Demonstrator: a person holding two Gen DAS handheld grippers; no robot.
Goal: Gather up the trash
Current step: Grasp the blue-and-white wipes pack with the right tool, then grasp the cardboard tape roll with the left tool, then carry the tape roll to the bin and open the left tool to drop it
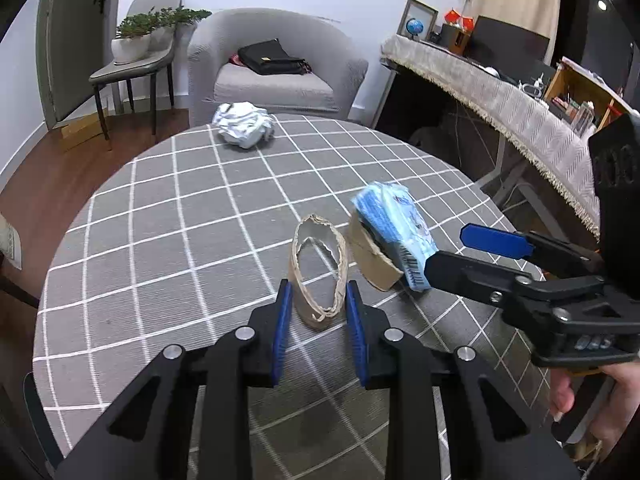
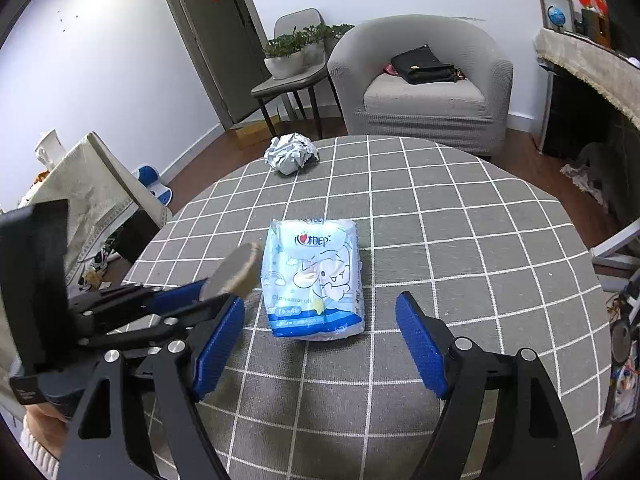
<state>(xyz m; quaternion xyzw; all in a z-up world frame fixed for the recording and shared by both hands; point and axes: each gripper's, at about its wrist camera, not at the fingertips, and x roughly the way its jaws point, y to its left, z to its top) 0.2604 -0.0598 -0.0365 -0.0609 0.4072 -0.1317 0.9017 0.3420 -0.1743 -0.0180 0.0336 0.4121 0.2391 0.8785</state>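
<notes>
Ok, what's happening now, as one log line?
left hand-held gripper shut on cardboard ring | right hand-held gripper open at tissue pack | crumpled paper untouched

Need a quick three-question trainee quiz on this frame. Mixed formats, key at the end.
1. True or false: the right hand-held gripper is shut on the tissue pack.
2. What does the left hand-held gripper grip? A) globe B) cardboard ring C) black bag
3. Fill in: the crumpled paper lies near the table's ___ edge, by the armchair.

Key
1. False: its jaws are open, with the pads clear of the pack.
2. B
3. far
</notes>
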